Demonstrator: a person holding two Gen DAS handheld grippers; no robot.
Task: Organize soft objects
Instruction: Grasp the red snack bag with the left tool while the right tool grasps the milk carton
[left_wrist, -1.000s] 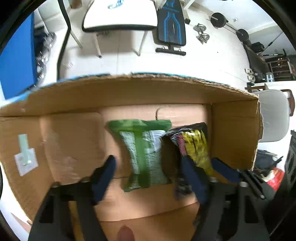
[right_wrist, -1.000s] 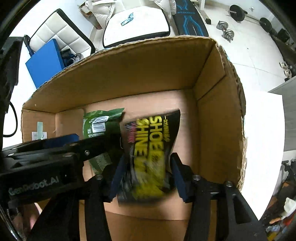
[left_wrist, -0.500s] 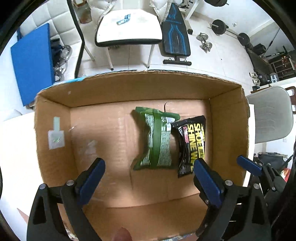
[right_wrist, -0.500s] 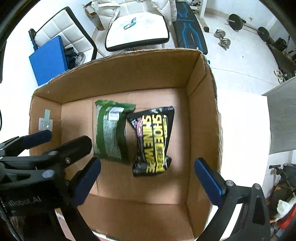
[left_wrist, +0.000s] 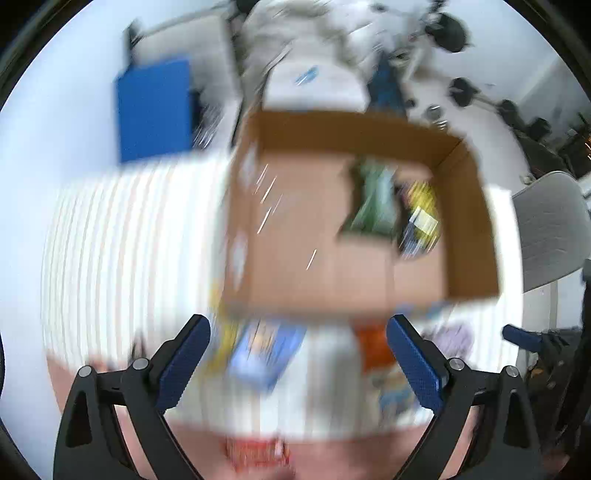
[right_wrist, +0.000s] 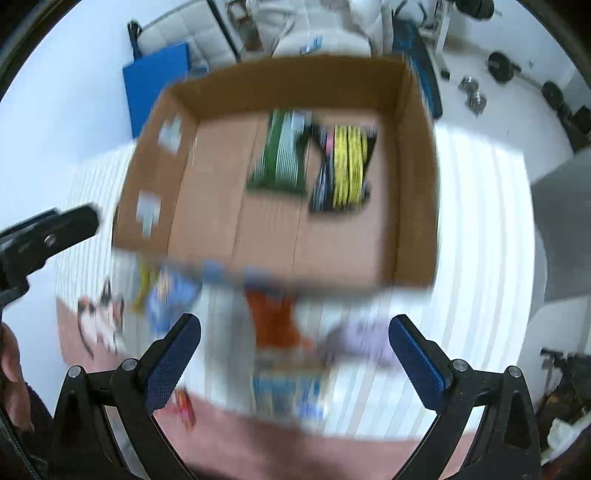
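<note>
Both views are blurred by motion. An open cardboard box (left_wrist: 472, 229) (right_wrist: 417, 177) holds a green packet (left_wrist: 373, 199) (right_wrist: 282, 155) and a black-and-yellow packet (left_wrist: 421, 218) (right_wrist: 345, 170) side by side on its floor. My left gripper (left_wrist: 297, 360) is open and empty, above the table in front of the box. My right gripper (right_wrist: 295, 354) is open and empty, also in front of the box. Several soft packets lie on the table below them: a blue one (left_wrist: 266, 354) (right_wrist: 170, 295), an orange one (left_wrist: 373, 347) (right_wrist: 275, 317) and a pale purple one (right_wrist: 364, 338).
The box stands on a white table (left_wrist: 122, 258) (right_wrist: 480, 258) with a pinkish front strip. Behind it are a blue panel (left_wrist: 153, 107), a white chair (left_wrist: 314, 85) and gym weights on the floor. A grey chair (left_wrist: 550, 229) stands at the right.
Both grippers have pulled back and up out of the box, open and empty. The two packets stay on the box floor. The table and loose packets in front came into view.
</note>
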